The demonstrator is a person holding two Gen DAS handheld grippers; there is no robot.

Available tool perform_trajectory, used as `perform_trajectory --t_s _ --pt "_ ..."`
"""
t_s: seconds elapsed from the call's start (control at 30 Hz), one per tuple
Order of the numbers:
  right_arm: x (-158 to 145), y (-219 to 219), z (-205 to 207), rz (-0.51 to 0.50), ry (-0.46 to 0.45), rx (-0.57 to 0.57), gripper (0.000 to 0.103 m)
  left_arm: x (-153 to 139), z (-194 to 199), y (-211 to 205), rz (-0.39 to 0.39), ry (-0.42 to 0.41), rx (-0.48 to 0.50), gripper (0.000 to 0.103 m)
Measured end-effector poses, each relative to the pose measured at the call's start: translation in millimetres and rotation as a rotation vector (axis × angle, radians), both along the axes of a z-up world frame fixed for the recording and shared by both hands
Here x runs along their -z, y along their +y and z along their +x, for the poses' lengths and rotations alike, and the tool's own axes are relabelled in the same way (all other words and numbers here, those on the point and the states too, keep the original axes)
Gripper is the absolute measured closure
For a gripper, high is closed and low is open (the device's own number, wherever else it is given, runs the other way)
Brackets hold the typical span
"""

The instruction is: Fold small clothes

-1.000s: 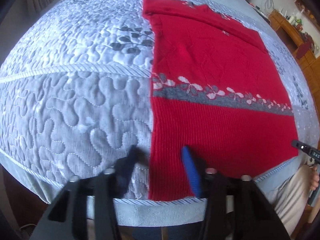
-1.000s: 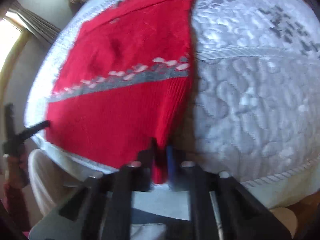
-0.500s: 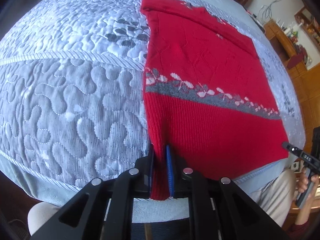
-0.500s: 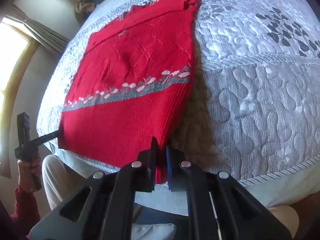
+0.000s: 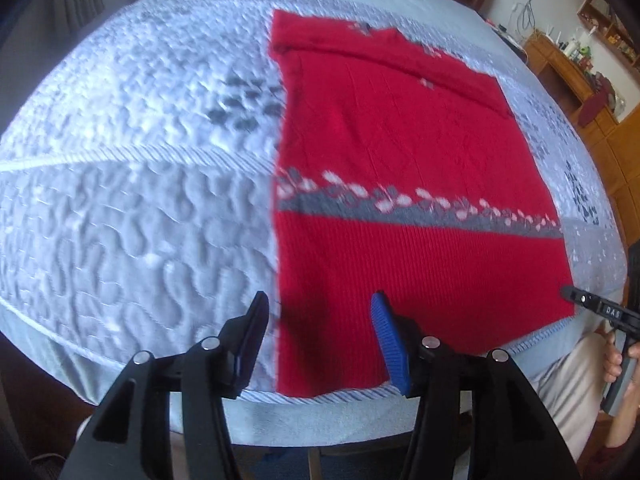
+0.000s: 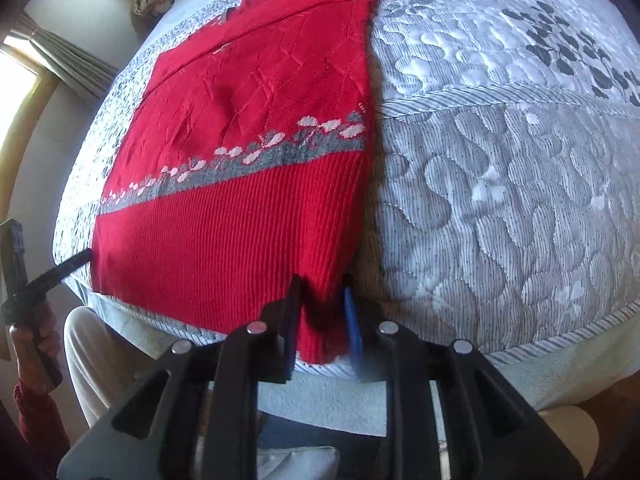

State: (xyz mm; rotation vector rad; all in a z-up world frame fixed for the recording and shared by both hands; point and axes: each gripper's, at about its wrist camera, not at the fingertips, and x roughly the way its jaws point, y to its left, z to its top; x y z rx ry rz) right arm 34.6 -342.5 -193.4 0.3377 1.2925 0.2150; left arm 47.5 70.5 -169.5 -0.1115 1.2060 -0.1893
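While the left gripper [image 5: 316,336] gapes wide, the right gripper's [image 6: 322,316] jaws pinch the red sweater's [image 6: 240,216] hem.

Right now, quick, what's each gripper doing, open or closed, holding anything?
Left gripper: open, holding nothing, straddling the near left hem corner of the red sweater.
Right gripper: part-open around the sweater's near right hem corner; real grip cannot be told.

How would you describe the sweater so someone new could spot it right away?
Start at the grey quilted bedspread that fills both views. Lying flat on it near the front edge is the sweater. It is the only bright red thing there, with a grey band of pale flowers across it.
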Motion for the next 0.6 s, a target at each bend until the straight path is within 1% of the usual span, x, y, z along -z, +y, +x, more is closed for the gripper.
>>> perform_trajectory --t_s 0.03,0.1,0.13,0.2,0.27,0.3,0.33,0.37,0.4,0.43,0.47,0.5,0.53,0.57,0.6 --pt "0.2 0.4 0.0 0.003 0.000 0.003 0.080 -1.3 2.8 4.8 0.002 -0.002 -0.008 0.049" --pt "1.0 1.2 1.2 0.009 0.000 0.005 0.078 4.2 11.7 11.6 0.008 0.020 -0.026 0.049" --pt "1.4 2.3 1.8 0.006 0.000 0.004 0.078 10.2 16.0 13.7 -0.012 0.045 -0.026 0.051" --pt "2.2 4.5 3.3 0.003 0.000 0.002 0.078 22.6 21.5 11.6 -0.039 0.079 -0.024 0.052" --pt "2.8 4.2 4.3 0.013 0.001 0.006 0.077 27.6 22.7 4.1 -0.007 0.063 -0.012 0.053" --pt "3.4 3.2 4.6 0.021 0.003 0.008 0.077 26.9 21.9 1.0 -0.003 0.055 -0.007 0.055" --pt "4.0 2.1 4.9 0.030 0.004 0.010 0.077 26.1 21.3 -2.6 -0.013 0.053 -0.003 0.067" --pt "4.4 1.0 5.0 0.036 0.005 0.011 0.077 25.3 21.5 -5.7 -0.042 0.060 0.003 0.079" --pt "5.0 -0.4 5.4 0.042 0.006 0.011 0.077 26.3 21.1 -6.9 -0.072 0.071 0.006 0.084" --pt "6.3 -1.2 5.9 0.048 0.010 0.011 0.075 29.0 21.7 -8.6 -0.102 0.087 0.008 0.094" --pt "7.6 -0.9 6.2 0.055 0.014 0.010 0.072 32.9 22.7 -8.6 -0.137 0.104 -0.004 0.095" --pt "9.0 -1.3 6.8 0.067 0.016 0.005 0.065 35.6 21.7 -2.3 -0.161 0.112 -0.018 0.095" --pt "10.1 0.0 7.4 0.076 0.013 0.002 0.063 37.4 21.9 0.0 -0.187 0.117 -0.034 0.096" --pt "11.4 1.3 8.2 0.074 0.013 0.001 0.065 37.6 21.5 1.7 -0.209 0.119 -0.041 0.096" --pt "11.2 2.6 8.6 0.060 0.012 0.000 0.073 36.8 19.5 4.9 -0.224 0.123 -0.040 0.096"
